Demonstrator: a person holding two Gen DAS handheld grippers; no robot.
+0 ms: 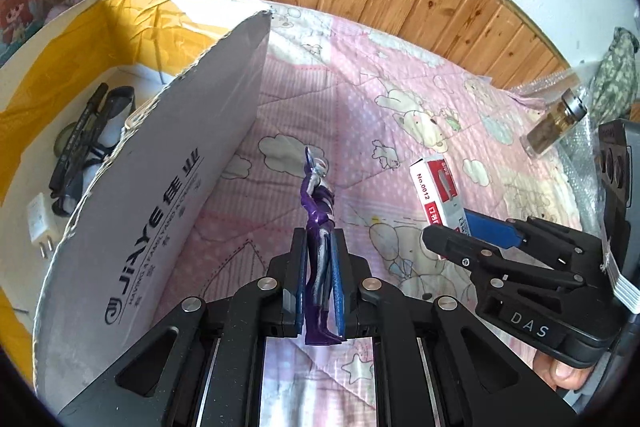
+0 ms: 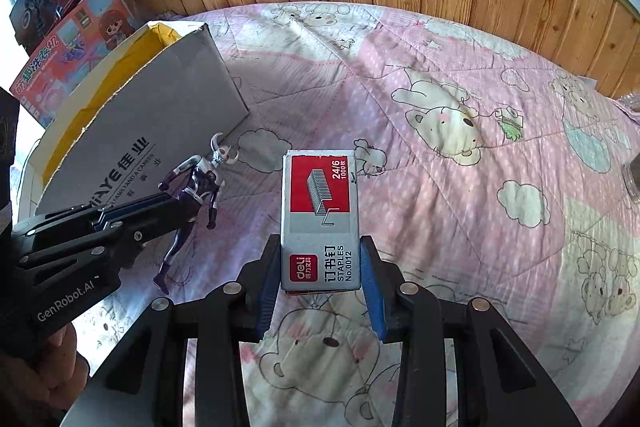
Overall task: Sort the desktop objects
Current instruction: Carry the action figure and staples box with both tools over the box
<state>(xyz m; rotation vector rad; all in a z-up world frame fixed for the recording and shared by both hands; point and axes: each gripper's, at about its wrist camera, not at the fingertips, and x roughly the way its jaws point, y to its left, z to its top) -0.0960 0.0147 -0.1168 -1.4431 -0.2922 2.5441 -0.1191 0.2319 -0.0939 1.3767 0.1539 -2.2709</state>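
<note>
Left wrist view: the left gripper (image 1: pixel 318 267) clamps a purple-and-silver toy figure (image 1: pixel 318 227) beside the grey cardboard box (image 1: pixel 160 187), where black glasses (image 1: pixel 86 147) and a white plug (image 1: pixel 40 223) already lie.

Right wrist view: the right gripper (image 2: pixel 322 279) pinches a red-and-grey staple carton (image 2: pixel 320 219) above the pink quilt (image 2: pixel 460 207); both items likely remain unsorted.

Black claw (image 1: pixel 319 279) linkages, silver rivets, blue pads, "GenRobot.AI" lettering

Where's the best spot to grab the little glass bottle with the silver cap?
Probably the middle of its glass body. The bottle lies tilted on the quilt, silver cap up and to the right. Come from above with fingers on its two long sides; the round cap end would likely slip.
</note>
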